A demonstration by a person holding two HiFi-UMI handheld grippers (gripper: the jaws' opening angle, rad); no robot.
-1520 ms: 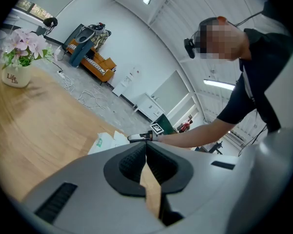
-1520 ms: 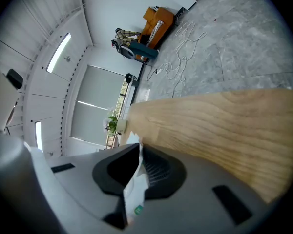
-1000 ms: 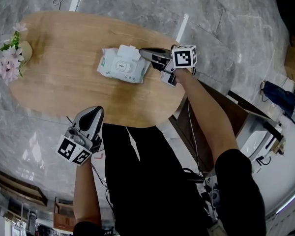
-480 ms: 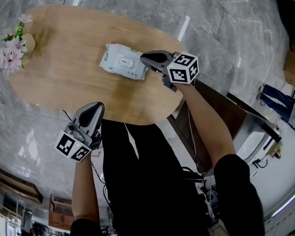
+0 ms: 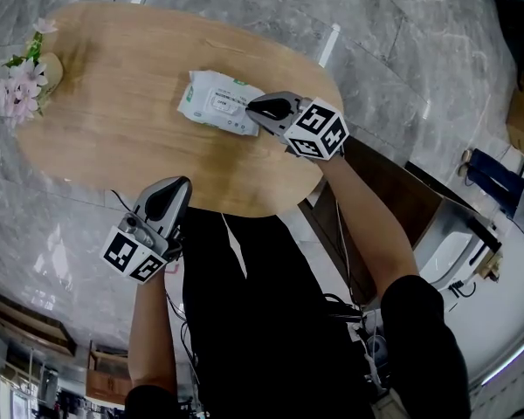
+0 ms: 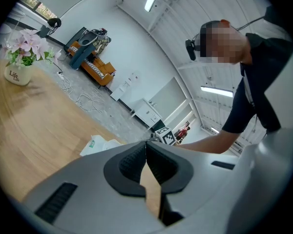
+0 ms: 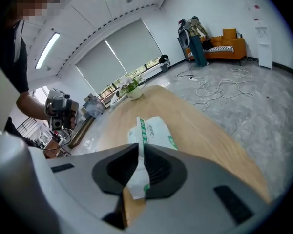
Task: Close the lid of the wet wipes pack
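Note:
The white wet wipes pack (image 5: pixel 218 103) lies flat on the oval wooden table (image 5: pixel 113 138), and its lid looks flush with the top. My right gripper (image 5: pixel 255 107) is shut, with its tips at the pack's right end; whether they touch it is unclear. Along the right gripper view, the pack (image 7: pixel 154 130) stretches away just past the shut right gripper (image 7: pixel 139 150). My left gripper (image 5: pixel 162 203) hangs shut and holds nothing at the table's near edge, well apart from the pack. From the left gripper (image 6: pixel 146 147), the pack (image 6: pixel 95 144) shows low and far.
A small vase of pink flowers (image 5: pixel 22 81) stands at the table's far left end, also visible as the vase (image 6: pixel 20 57). A dark cabinet (image 5: pixel 402 208) sits right of the table. Cables lie on the grey marble floor (image 7: pixel 219 89).
The pack's lid flap stood up a second ago and now lies flat. The right gripper has swung from the pack's top down to its right end. The left gripper has barely moved.

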